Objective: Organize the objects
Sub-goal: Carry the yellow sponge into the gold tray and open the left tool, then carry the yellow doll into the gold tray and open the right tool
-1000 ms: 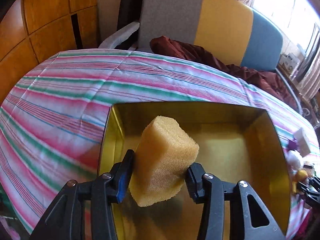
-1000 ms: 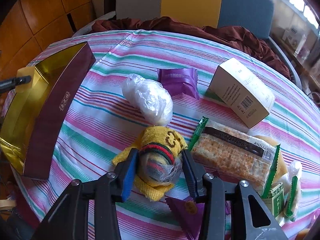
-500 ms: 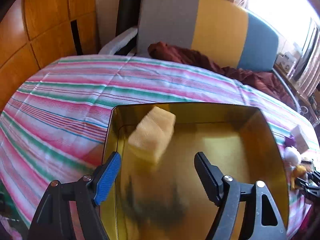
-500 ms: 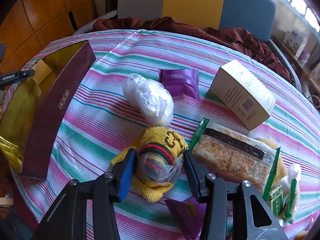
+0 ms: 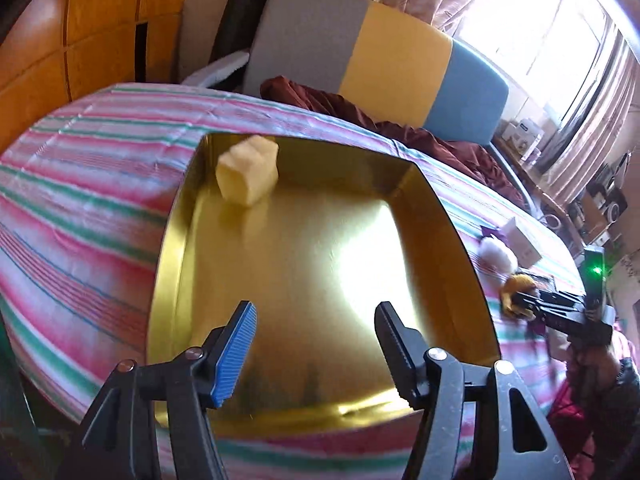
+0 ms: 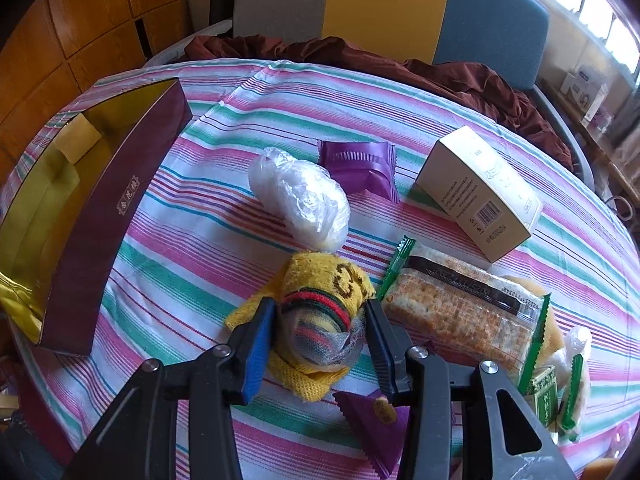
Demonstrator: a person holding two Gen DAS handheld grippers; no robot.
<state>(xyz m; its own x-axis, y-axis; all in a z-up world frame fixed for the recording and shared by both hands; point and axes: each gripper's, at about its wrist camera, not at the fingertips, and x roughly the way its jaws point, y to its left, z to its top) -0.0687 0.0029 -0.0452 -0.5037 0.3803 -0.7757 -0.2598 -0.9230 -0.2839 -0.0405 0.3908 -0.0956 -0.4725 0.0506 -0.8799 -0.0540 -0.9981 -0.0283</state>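
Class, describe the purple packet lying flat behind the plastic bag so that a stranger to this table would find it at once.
Start at the striped tablecloth and find the white plastic bag near its middle. Just behind it, left of the cream box, lies the purple packet. It is square with crimped ends, unlike the triangular purple packet by the right gripper.

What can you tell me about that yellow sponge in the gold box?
The sponge is a pale yellow foam block, porous-looking and roughly rectangular. It lies alone in the far left corner of the box, close to its shiny gold walls. Nothing grips it: the left tongs are open, well short of it.
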